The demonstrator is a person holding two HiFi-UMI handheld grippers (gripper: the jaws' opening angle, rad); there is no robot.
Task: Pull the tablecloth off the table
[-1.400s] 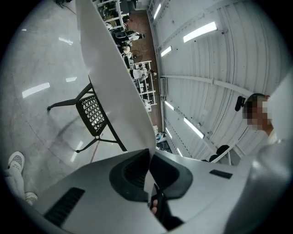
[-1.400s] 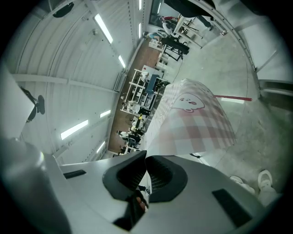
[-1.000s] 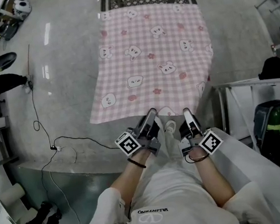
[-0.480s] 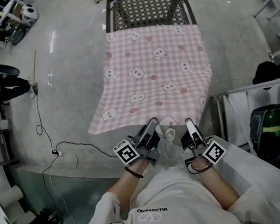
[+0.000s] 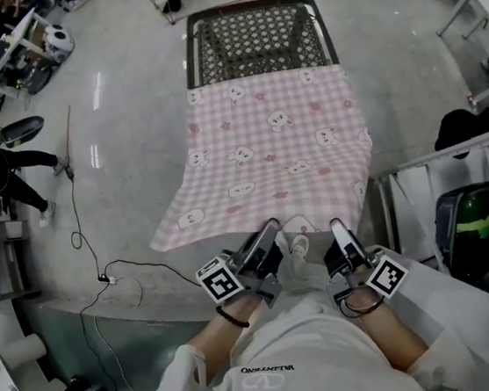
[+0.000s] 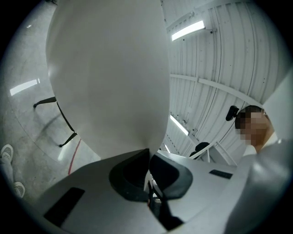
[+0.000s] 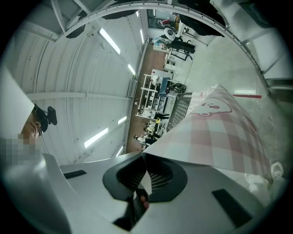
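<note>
The left hand-held gripper (image 5: 267,232) and the right hand-held gripper (image 5: 336,226) are each clenched on the near hem of the pink checked tablecloth (image 5: 274,147). Its long axis runs straight away from them, and its far edge lies across the black mesh counter (image 5: 255,31) beyond. The corner outside the left one sags low. Below is a glossy grey concrete floor (image 5: 127,174), with a cable (image 5: 76,228) trailing farther left. Since half a second ago the cloth has slid nearer, baring more mesh.
</note>
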